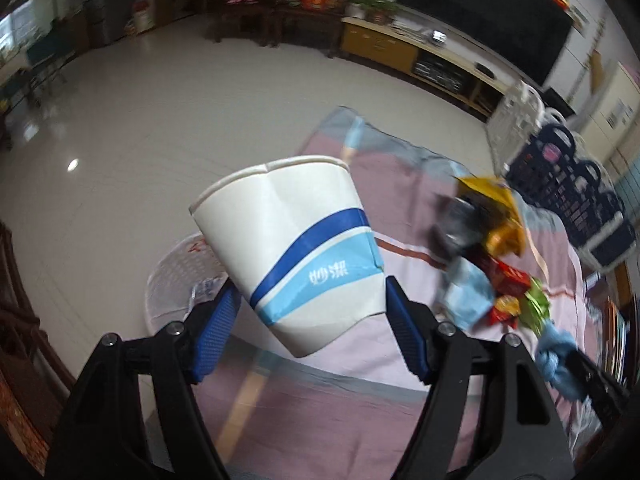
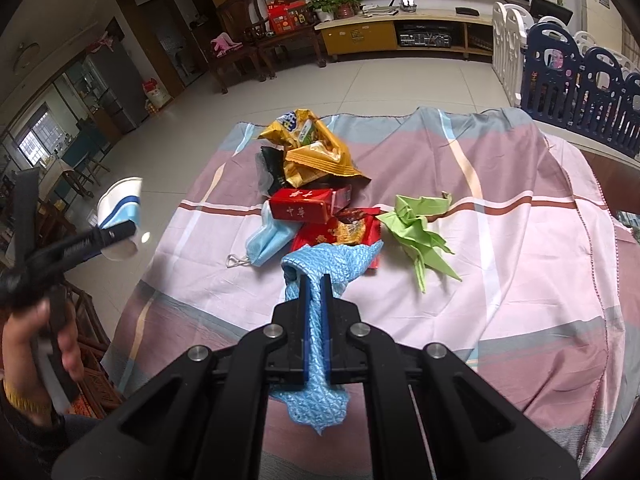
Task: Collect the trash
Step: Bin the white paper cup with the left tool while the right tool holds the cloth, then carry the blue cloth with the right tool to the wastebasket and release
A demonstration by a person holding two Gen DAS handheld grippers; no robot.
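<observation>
My left gripper is shut on a dented white paper cup with blue bands, held tilted in the air beyond the table's left edge. Below it on the floor stands a white mesh basket. The right wrist view shows the same cup at far left. My right gripper is shut on a light blue quilted cloth over the striped tablecloth. Just beyond it lies a pile: yellow snack bag, red box, blue face mask, red wrapper, green folded paper.
A person's hand grips the left tool at the lower left. A white and navy play fence stands behind the table's right side. Wooden chairs and a TV cabinet line the far wall across the tiled floor.
</observation>
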